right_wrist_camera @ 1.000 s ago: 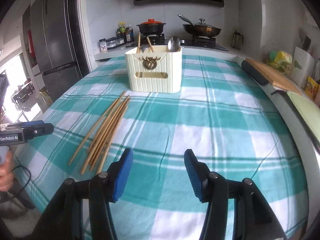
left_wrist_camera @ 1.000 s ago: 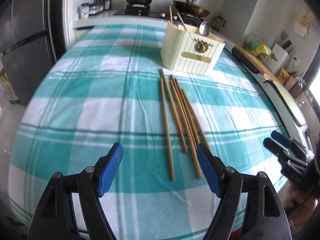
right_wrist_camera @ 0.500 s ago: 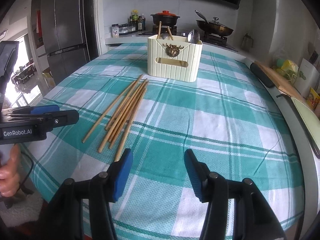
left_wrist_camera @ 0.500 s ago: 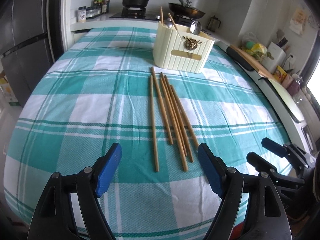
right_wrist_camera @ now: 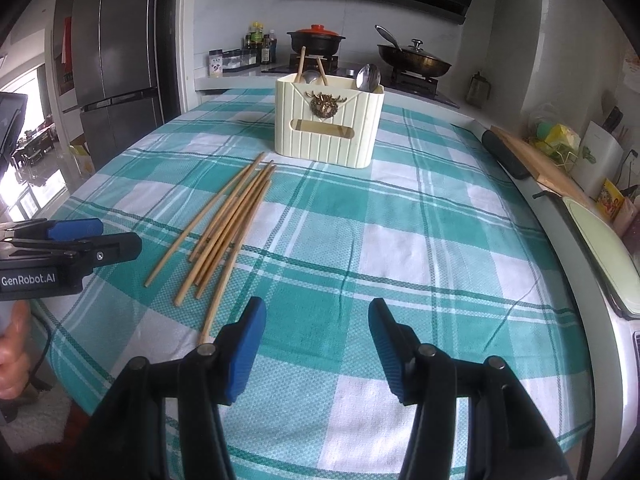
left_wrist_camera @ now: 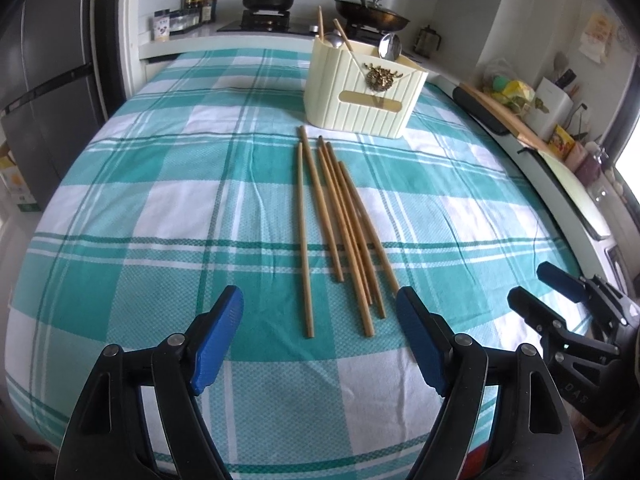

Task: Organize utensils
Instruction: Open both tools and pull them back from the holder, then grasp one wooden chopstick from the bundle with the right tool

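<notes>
My view has pulled back over the last second: the chopsticks [left_wrist_camera: 340, 232] now sit higher, mid-frame, above my left tongs [left_wrist_camera: 320, 320], which gape wide and empty. My right tongs [right_wrist_camera: 316, 334] stand half-spread, also empty, low centre in their view, with the chopsticks left of them. The holder [left_wrist_camera: 362, 88] waits at upper centre on the bench [left_wrist_camera: 160, 208]. I judge no pick-up has begun.
</notes>
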